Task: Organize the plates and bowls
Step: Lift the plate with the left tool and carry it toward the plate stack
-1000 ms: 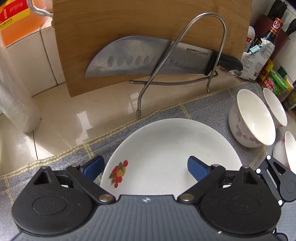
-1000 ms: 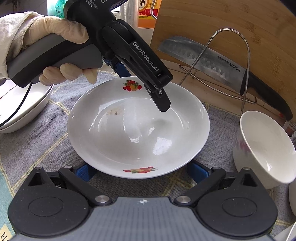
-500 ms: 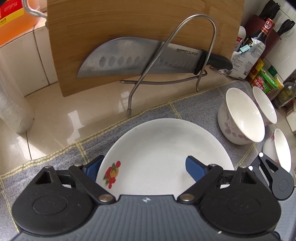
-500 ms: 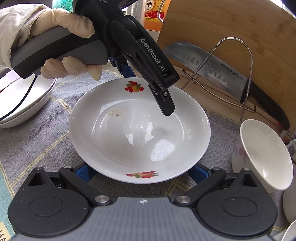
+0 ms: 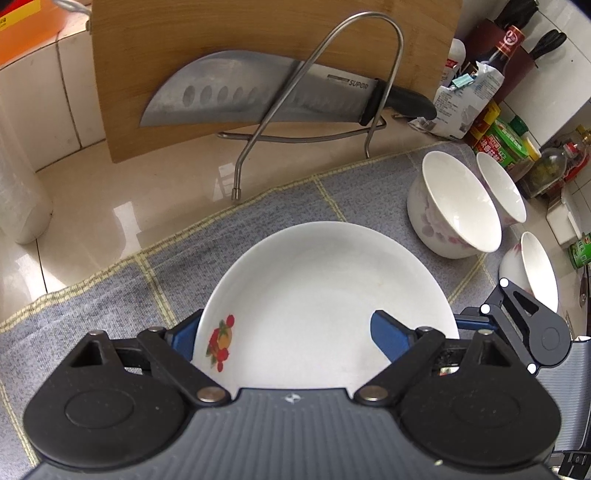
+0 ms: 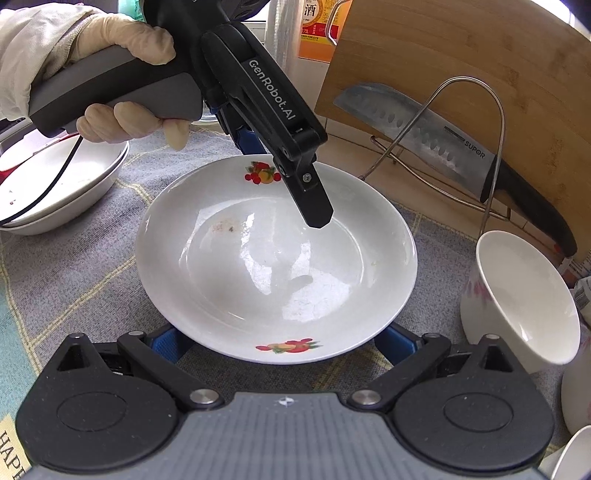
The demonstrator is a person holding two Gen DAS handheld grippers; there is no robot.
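Observation:
A white shallow plate [image 5: 325,288] [image 6: 277,258] with fruit decals lies on the grey mat [image 5: 110,295]. My left gripper [image 5: 284,336] straddles one side of its rim. One blue pad sits outside the rim. The other finger [image 6: 314,206] hovers over the plate's inside without touching, so it is open. My right gripper [image 6: 282,341] is open wide at the opposite side, its blue pads tucked under the plate's overhanging rim. Three white flowered bowls [image 5: 454,210] [image 5: 502,192] [image 5: 539,273] stand to the right on the mat. The nearest bowl [image 6: 517,295] is beside my right gripper.
A stack of white plates [image 6: 62,192] sits on the mat behind the gloved hand [image 6: 122,40]. Behind the plate, a knife [image 5: 258,96] rests in a wire rack [image 5: 369,37] against a wooden cutting board [image 5: 258,22]. Bottles and jars [image 5: 498,140] crowd the far right.
The left gripper has tipped a little and its jaws have narrowed slightly around the rim. The plate and the right gripper have stayed where they were.

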